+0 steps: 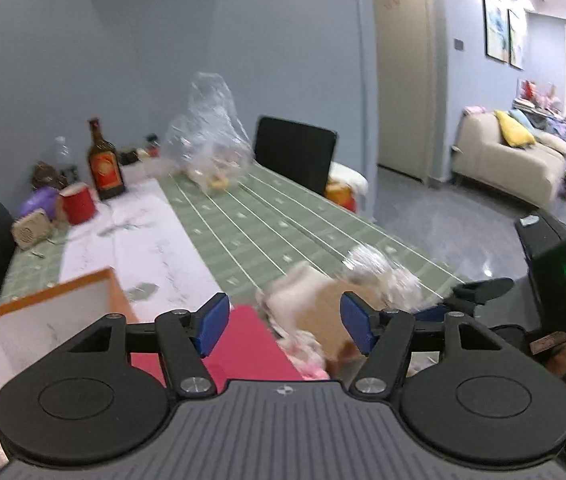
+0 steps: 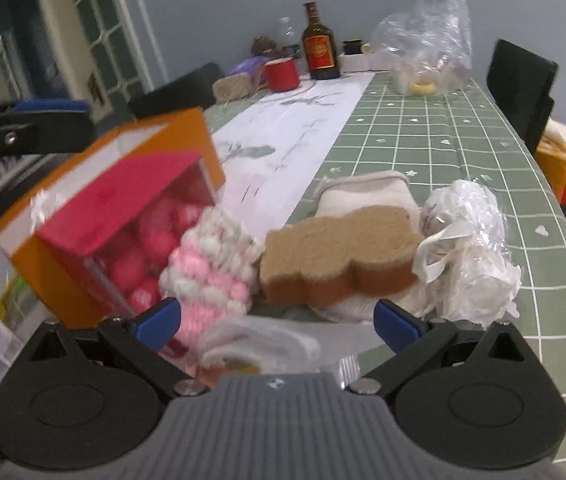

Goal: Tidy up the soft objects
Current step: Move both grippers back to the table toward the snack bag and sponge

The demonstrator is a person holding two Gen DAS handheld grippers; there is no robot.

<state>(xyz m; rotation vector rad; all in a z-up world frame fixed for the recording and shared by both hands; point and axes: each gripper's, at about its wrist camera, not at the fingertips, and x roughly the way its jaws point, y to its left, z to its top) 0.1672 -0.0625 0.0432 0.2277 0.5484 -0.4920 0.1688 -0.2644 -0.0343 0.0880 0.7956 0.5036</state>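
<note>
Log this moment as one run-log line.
left tongs: open, empty | right tongs: open, empty | sponge, knitted item: on table beside orange box

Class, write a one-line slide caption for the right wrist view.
Open right gripper faces a brown sponge, pink knitted piece and orange box on the green tablecloth.
</note>
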